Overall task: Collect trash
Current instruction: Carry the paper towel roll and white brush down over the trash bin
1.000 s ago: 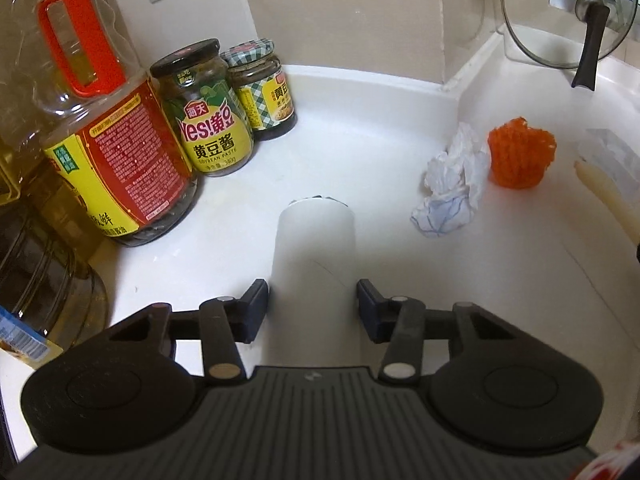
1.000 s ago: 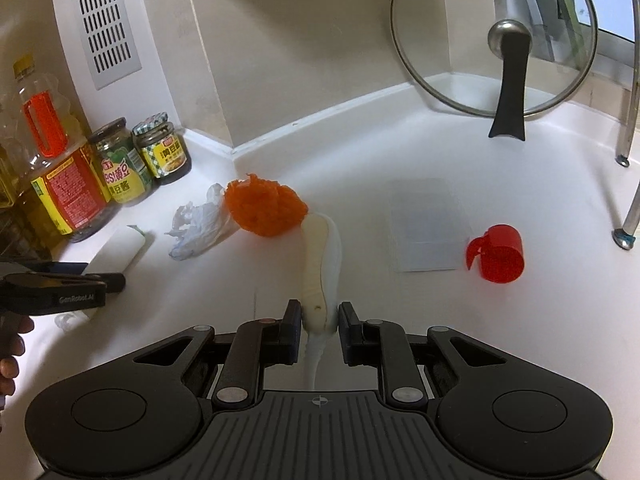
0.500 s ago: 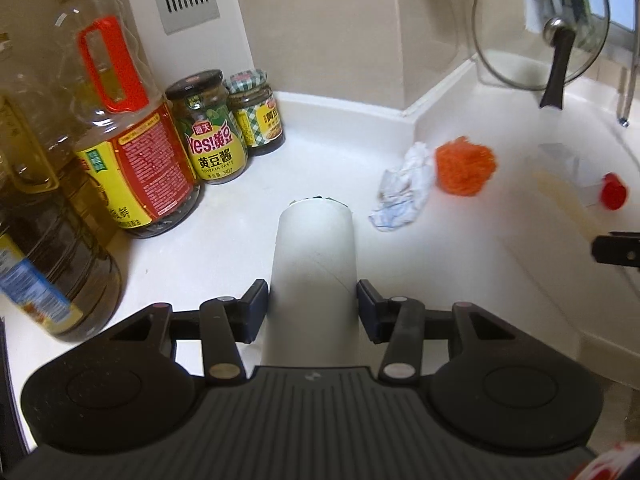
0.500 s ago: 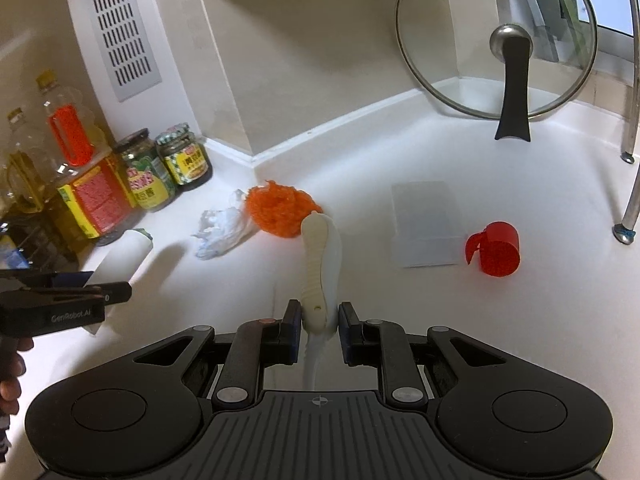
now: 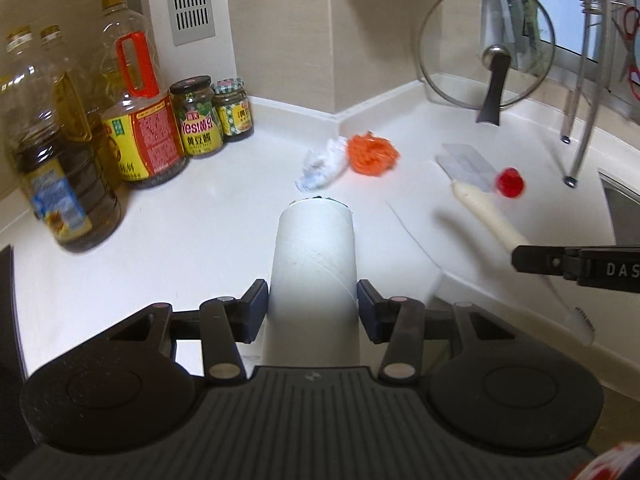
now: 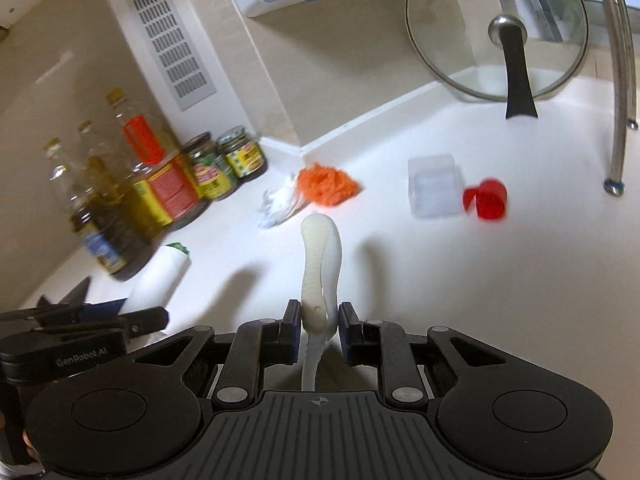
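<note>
My left gripper (image 5: 313,304) is shut on a white paper cup (image 5: 314,264) and holds it above the white counter; the cup also shows in the right wrist view (image 6: 160,276). My right gripper (image 6: 319,326) is shut on a cream-handled toothbrush (image 6: 318,264), also seen in the left wrist view (image 5: 492,220) with its bristle end hanging low. On the counter lie a crumpled white tissue (image 5: 324,162), an orange mesh ball (image 5: 372,153), a clear plastic box (image 6: 434,192) and a red cap (image 6: 486,200).
Oil bottles (image 5: 136,120) and two sauce jars (image 5: 198,118) stand at the back left. A glass pot lid (image 5: 486,68) leans on the back wall. Metal rack legs (image 5: 580,120) and a sink edge (image 5: 618,200) are at the right.
Both grippers have risen and pulled back from the counter with the cup and toothbrush held. The counter items look smaller and farther away.
</note>
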Motion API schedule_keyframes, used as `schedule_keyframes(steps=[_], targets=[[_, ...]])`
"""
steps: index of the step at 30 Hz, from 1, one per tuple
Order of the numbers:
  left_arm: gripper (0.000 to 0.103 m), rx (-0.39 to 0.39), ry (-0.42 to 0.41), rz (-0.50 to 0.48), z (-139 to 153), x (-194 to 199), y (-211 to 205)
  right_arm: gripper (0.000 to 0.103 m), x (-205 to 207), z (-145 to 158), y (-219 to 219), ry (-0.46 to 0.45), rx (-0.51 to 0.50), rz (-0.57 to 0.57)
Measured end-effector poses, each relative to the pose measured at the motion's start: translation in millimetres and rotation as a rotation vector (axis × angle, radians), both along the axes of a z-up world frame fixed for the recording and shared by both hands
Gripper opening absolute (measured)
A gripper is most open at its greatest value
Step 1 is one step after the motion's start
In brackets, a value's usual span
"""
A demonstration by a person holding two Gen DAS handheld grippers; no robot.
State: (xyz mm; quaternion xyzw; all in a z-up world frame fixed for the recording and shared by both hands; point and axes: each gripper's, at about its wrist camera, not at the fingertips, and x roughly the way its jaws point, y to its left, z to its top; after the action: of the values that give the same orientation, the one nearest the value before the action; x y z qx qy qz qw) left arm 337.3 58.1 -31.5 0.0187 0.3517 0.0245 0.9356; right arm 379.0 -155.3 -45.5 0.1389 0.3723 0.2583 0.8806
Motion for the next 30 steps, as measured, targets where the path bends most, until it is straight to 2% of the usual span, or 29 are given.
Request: schedule_keyframes(steps=[6,16,23,30], targets=[[0.045,-0.023,0.006,0.025,1,-46,-28,0.020,-42,0,-23,0.025,0.038,0.058],[0.045,-0.044,0.032,0.073,-11,-111,-73,0.020,-101,-11,-47,0.069,0.034,0.163],[0.045,-0.067,0.120,0.117,-41,-138,-84,0.020,-119,-38,-50,0.135,0.006,0.213],[0.045,-0.100,0.224,0.137,-83,-139,-77,0.020,-118,-77,-36,0.224,-0.045,0.241]])
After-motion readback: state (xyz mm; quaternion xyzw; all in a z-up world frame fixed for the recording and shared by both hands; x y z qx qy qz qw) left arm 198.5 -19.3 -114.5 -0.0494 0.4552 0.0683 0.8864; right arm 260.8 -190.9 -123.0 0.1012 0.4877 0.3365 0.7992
